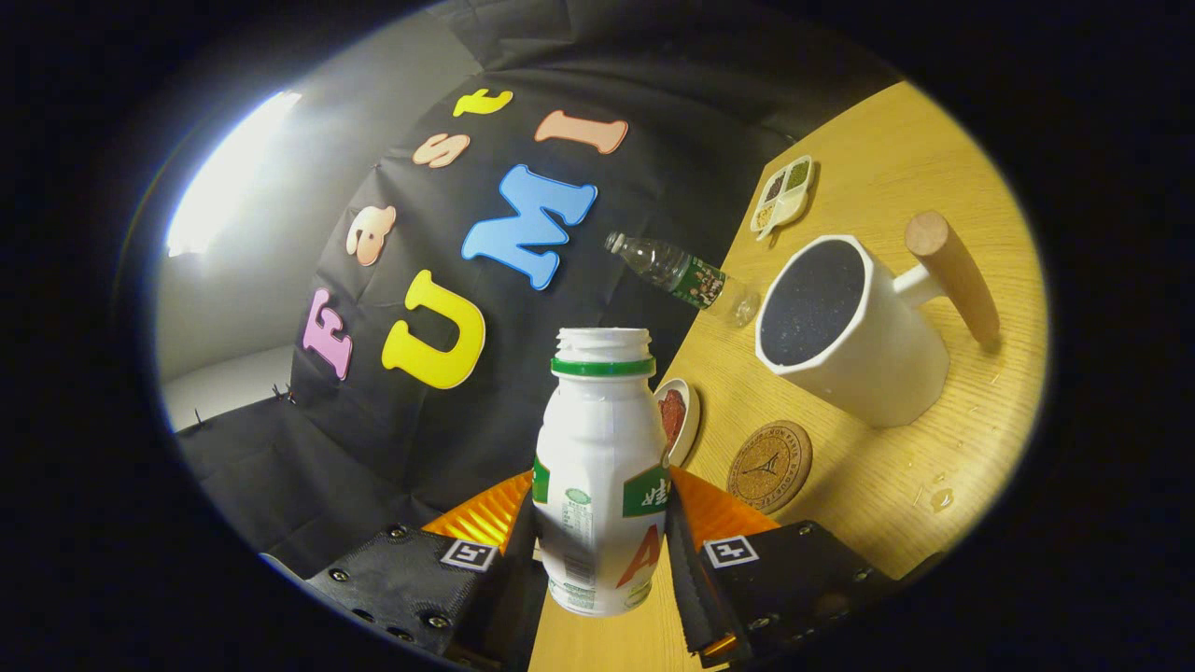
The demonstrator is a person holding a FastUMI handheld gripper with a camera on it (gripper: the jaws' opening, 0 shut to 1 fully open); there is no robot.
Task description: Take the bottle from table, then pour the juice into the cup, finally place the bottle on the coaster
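Pinching one white juice bottle (600,471) between both fingers of the gripper (602,551), cap off, mouth open, body lifted and tilted off level with the wooden table (896,168). Counting to the right: one white cup (854,327) with a wooden handle, dark inside; one round cork coaster (769,466) near the fingers, just beside the cup; one small dish (678,417) by the bottle; farther off, one clear plastic bottle (680,273) and one divided tray (782,194).

Uncapped white bottle (600,467) clamped between tool (602,551) fingers.
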